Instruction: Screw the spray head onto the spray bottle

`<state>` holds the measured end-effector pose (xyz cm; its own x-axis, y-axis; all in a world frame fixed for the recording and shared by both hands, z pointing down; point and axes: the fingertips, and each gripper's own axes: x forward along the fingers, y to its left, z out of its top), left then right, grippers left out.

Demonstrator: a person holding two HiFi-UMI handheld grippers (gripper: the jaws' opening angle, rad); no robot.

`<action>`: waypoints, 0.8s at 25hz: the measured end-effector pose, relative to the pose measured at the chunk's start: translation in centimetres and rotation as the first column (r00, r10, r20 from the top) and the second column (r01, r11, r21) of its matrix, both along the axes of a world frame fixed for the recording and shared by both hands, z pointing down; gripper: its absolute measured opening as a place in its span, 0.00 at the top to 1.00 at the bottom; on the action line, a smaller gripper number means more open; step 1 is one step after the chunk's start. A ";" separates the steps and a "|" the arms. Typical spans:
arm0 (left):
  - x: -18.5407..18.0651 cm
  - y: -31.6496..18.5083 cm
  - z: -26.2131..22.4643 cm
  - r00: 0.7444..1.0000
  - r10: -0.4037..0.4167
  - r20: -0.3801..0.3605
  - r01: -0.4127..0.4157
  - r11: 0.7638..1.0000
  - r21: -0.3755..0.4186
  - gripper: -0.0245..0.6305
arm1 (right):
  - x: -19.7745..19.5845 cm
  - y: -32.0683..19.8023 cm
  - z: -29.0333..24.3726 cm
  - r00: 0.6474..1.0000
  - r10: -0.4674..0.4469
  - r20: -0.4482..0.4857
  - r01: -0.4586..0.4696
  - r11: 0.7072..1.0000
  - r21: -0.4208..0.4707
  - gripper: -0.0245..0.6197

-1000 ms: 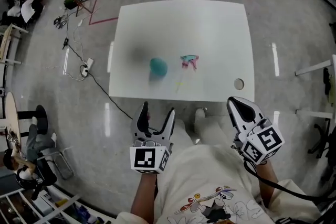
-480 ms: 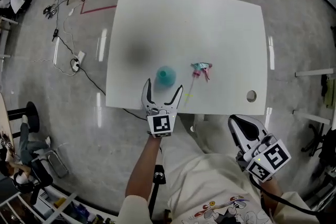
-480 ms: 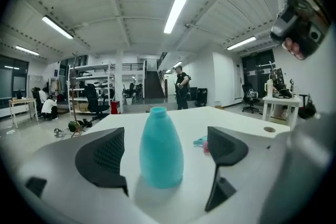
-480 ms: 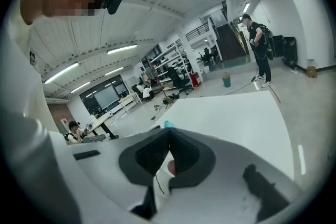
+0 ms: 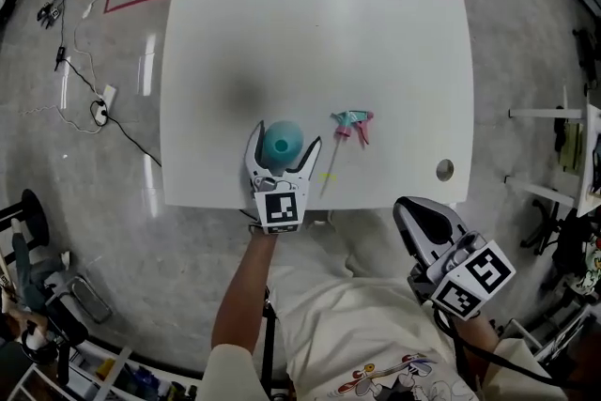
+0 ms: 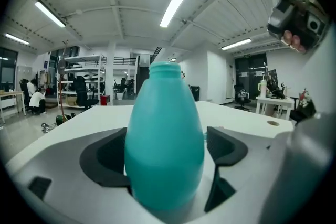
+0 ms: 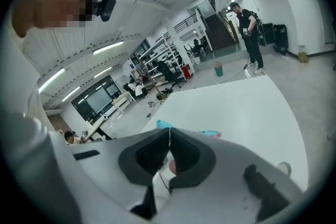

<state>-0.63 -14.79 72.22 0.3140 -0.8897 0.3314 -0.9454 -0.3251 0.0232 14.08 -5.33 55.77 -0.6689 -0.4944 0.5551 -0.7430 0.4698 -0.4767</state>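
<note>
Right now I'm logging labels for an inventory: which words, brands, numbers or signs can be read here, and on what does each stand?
No readable text anywhere.
Spray bottle: plain teal, no label showing.
Spray head: too small to read.
Marker cubes on left gripper, whose jaws have just been opening around the bottle, and right gripper: square codes, no letters.
Shirt print: cartoon, any lettering too small.

Left gripper, jaws just opened wide, straddles the upright teal spray bottle close to the tabletop's near edge. Spray head lies to its right, apart. Right gripper, jaws together, off the near right corner
</note>
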 end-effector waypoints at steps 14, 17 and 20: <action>0.8 0.0 0.7 0.990 0.142 0.019 -0.142 0.990 -0.028 0.34 | -4.4 -9.2 12.6 0.981 0.190 0.041 -0.140 0.835 -0.533 0.73; 1.0 0.1 0.6 0.987 0.161 0.016 -0.160 0.987 -0.028 0.35 | -4.1 -9.4 15.4 0.972 0.231 -0.048 -0.209 0.748 -0.630 0.73; 1.0 0.1 0.7 0.986 0.168 0.018 -0.167 0.985 -0.029 0.34 | -3.8 -9.3 17.4 0.952 0.281 -0.125 -0.286 0.665 -0.690 0.73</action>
<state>0.36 -14.65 72.89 0.4510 -0.8156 0.3625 -0.8780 -0.4785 0.0159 10.31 -14.59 73.21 -0.5565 -0.1322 0.8203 -0.7888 -0.2259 -0.5716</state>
